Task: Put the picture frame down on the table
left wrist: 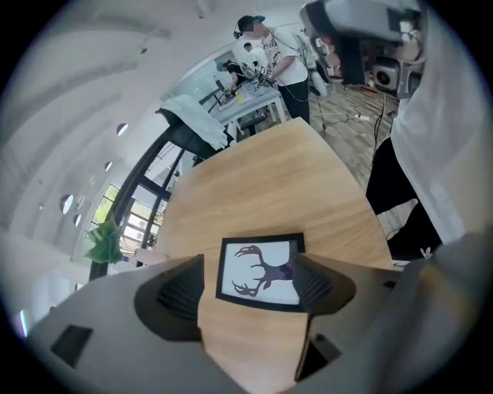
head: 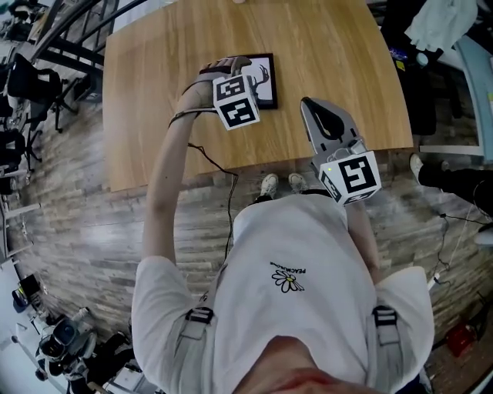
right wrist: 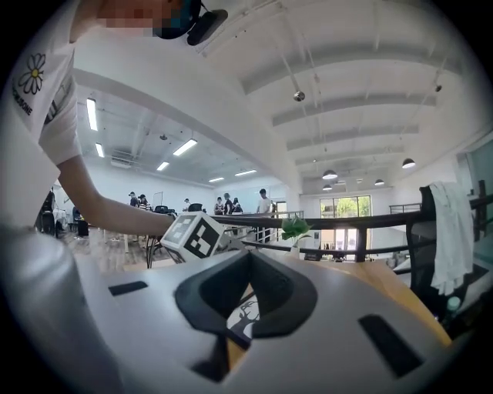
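The black-edged picture frame [head: 264,80], with a deer silhouette on white, lies flat on the wooden table [head: 331,46]. My left gripper [head: 243,77] hovers over the frame's left part, its marker cube covering that side. In the left gripper view the frame [left wrist: 260,271] lies on the wood just beyond the jaws, which stand wide apart around nothing; my left gripper [left wrist: 250,283] is open. My right gripper [head: 309,103] hangs to the right of the frame near the table's front edge, shut and empty. A sliver of the frame [right wrist: 245,312] shows through the right gripper [right wrist: 248,260].
The table's front edge [head: 262,165] runs just ahead of the person's shoes [head: 279,183]. Office chairs [head: 23,85] stand at the left and a white cloth [head: 443,23] hangs at the back right. A potted plant [left wrist: 104,240] and a person at a desk [left wrist: 266,50] lie beyond the table.
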`<state>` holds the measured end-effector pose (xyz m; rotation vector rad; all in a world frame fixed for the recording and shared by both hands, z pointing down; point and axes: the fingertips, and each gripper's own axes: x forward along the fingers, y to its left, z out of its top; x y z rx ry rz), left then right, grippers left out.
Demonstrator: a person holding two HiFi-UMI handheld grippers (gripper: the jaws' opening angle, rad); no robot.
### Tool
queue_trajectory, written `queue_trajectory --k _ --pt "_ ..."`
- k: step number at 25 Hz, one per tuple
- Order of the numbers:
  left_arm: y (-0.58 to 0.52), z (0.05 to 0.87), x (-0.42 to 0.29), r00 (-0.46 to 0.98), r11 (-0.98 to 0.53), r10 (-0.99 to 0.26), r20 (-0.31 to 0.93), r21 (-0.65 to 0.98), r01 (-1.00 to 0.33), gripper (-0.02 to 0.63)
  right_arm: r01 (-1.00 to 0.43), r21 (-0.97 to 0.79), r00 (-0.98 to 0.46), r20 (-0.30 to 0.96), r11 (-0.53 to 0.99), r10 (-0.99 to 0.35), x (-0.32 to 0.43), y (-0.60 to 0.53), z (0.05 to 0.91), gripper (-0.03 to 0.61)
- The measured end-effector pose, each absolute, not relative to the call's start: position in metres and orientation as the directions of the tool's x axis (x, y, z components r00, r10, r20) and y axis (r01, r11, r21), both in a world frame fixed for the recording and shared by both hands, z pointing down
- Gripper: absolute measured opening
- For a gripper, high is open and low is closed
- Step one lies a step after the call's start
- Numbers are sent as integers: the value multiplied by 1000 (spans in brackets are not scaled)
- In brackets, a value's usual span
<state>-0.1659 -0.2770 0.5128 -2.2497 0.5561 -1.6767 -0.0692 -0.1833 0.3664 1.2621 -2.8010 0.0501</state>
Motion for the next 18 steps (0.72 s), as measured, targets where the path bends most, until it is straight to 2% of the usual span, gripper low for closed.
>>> queue_trajectory --k 3,4,5,6,10,13,16,18 --pt "-273 483 -165 289 -841 -541 790 -512 -173 356 -748 15 -662 63 664 -747 -71 -185 362 9" --pt "-275 469 -165 306 -808 -588 749 -553 -202 301 -749 17 -660 57 662 -749 -71 -185 361 10" --pt "-277 454 -165 321 -766 -643 696 -598 -236 154 -750 15 -659 52 661 -750 -71 -186 359 9" --pt "-279 440 -166 332 -726 -687 647 -634 -268 62 -750 12 -660 47 661 -750 -73 -187 358 9" --pt "-263 403 -166 395 -659 -750 530 -651 -377 54 -742 27 -669 38 670 -742 -79 -185 353 9" --pt "-250 378 -166 432 -616 -788 439 -595 -517 28 -749 43 -661 30 661 -750 -77 -185 350 9" --pt "-237 354 -166 495 -587 -810 316 -442 -678 15 -760 33 -649 14 649 -761 -74 -186 349 10" --pt "-221 343 -158 562 -595 -803 197 -310 -742 14 -770 32 -638 0 638 -770 -72 -186 348 10"
